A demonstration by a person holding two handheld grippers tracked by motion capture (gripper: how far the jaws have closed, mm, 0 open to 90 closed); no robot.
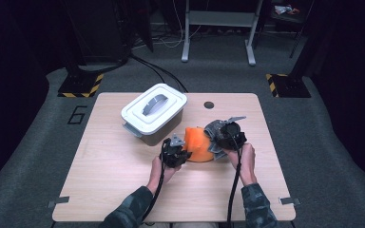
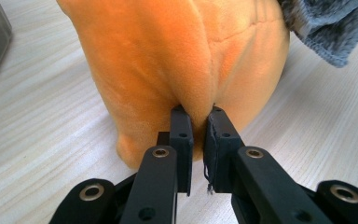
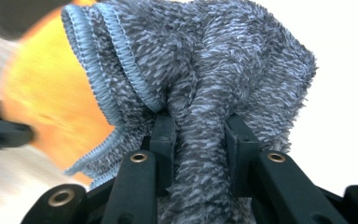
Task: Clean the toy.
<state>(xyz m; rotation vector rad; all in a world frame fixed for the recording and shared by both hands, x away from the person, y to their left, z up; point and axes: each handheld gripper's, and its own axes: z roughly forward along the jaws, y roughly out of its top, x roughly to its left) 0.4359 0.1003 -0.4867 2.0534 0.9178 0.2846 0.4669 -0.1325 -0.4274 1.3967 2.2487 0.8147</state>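
An orange plush toy (image 1: pixel 198 144) stands on the wooden table (image 1: pixel 109 166) near its middle. My left gripper (image 1: pixel 177 153) is shut on a pinched fold of the orange plush toy (image 2: pixel 177 60), its jaws pressed close together on the fabric (image 2: pixel 199 114). My right gripper (image 1: pixel 222 137) is shut on a grey fuzzy cloth (image 1: pixel 215 128) with a ribbed blue-grey hem. The grey cloth (image 3: pixel 200 79) bunches up between the jaws (image 3: pixel 198 126) and rests against the right side of the orange toy (image 3: pixel 46 93).
A white lidded bin (image 1: pixel 154 113) with a grey handle stands behind and left of the toy. A dark round hole (image 1: pixel 209 105) lies in the tabletop at the back. A metal frame (image 1: pixel 218 28) stands on the floor beyond.
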